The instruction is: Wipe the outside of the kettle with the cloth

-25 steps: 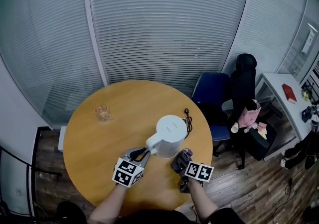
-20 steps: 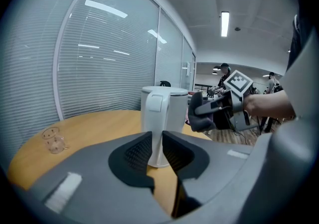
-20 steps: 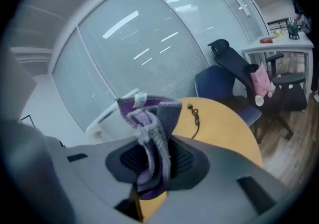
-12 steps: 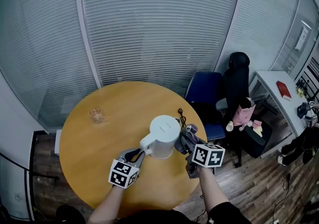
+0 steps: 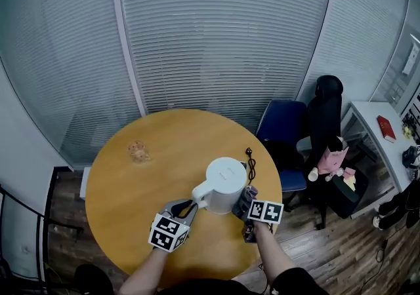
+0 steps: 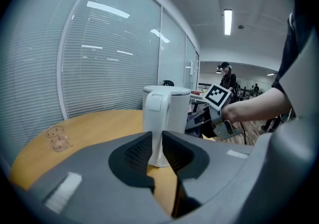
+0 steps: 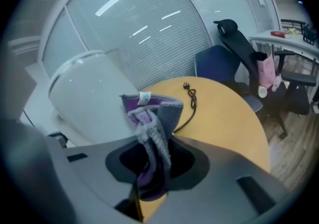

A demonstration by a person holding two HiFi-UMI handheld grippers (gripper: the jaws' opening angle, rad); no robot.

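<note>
Cloth (image 7: 152,113) is hanging clamped in right tool (image 7: 152,154) at kettle's (image 5: 227,182) 4 o'clock; left tool (image 6: 155,146), nearly closed, is pinching handle (image 6: 155,113).

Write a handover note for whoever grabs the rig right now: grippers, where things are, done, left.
Left gripper: shut on the kettle handle, steadying the kettle, which stands upright on the round table, towards the person's edge.
Right gripper: shut on the cloth, which is bunched up at the kettle's right side, at or very near the wall.
Done: both grips are set. How much of the wall is wiped doesn't show.
Left: work the cloth round the body and lid. Mind the black cord lying on the table just past the kettle.
</note>
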